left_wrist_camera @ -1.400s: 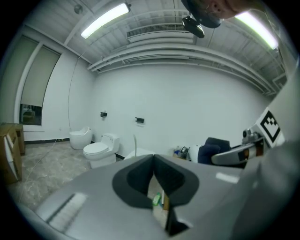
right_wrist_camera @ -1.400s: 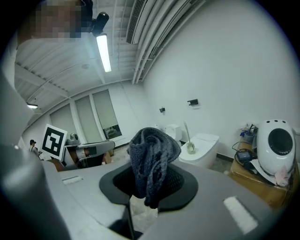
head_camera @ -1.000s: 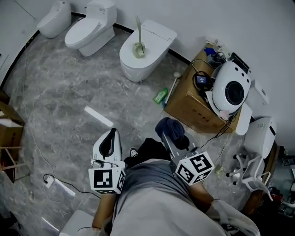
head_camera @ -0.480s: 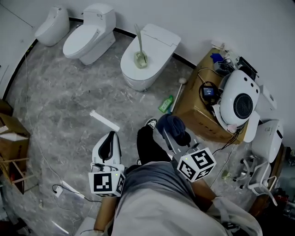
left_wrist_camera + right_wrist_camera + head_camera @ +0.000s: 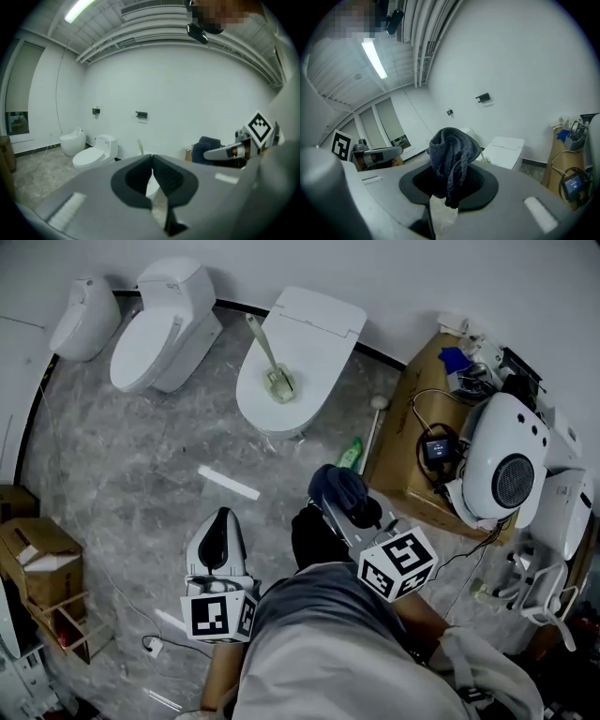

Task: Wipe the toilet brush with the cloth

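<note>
Head view: toilet brush (image 5: 266, 354) nearer; right claw (image 5: 330, 511) grips cloth (image 5: 342, 486), left claw (image 5: 222, 518) closed.

Cool, even light from a ceiling tube (image 5: 374, 58) high above the fingers (image 5: 479, 190); soft shadows, fisheye bending, dark vignetted corners.

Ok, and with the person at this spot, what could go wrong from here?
1. The toilet brush lies loose on the toilet, and the left hand-held gripper is shut and empty. A one-sided wipe could push it off.
2. The cloth is bunched in the right hand-held gripper. It may slip out under rubbing.
3. A green bottle and a white strip lie on the floor, so there is a trip risk.
</note>
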`<state>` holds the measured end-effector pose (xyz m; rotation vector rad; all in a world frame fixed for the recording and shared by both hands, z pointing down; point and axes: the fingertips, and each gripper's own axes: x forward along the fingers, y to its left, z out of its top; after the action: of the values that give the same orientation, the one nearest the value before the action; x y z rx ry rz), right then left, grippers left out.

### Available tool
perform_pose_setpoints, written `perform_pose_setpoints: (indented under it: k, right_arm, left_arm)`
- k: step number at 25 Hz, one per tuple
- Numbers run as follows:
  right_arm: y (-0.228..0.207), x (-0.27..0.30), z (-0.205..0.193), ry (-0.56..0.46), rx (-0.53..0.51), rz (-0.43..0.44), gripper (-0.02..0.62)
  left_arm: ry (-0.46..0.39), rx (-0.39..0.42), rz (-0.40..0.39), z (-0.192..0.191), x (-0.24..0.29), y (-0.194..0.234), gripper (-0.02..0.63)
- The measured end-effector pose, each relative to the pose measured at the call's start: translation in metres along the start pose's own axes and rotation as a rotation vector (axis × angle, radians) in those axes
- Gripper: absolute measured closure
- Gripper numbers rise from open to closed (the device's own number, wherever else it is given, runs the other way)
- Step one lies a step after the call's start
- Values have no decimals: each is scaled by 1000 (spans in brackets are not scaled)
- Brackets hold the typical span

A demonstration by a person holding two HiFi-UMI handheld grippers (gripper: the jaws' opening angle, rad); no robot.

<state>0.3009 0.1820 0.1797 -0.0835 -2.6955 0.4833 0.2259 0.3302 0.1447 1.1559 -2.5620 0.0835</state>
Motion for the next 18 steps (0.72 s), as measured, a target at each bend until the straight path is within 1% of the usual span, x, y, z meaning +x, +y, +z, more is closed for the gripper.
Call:
perform_pose_setpoints:
  k: [4, 11, 14, 18]
  right_arm:
    - [-25, 36, 22, 3, 20, 3, 494]
    - [-62, 69, 63, -26, 51, -15, 493]
    - [-78, 75, 72, -25, 62, -28, 492]
    - [-89, 88, 79, -19, 96, -16, 492]
  left_arm:
    - [-4, 10, -27, 25, 56, 5, 606]
    - [13, 17, -87, 46, 132, -1, 606]
    - [24, 24, -119, 53, 159, -8, 606]
    - [38, 36, -157, 63, 194, -5, 606]
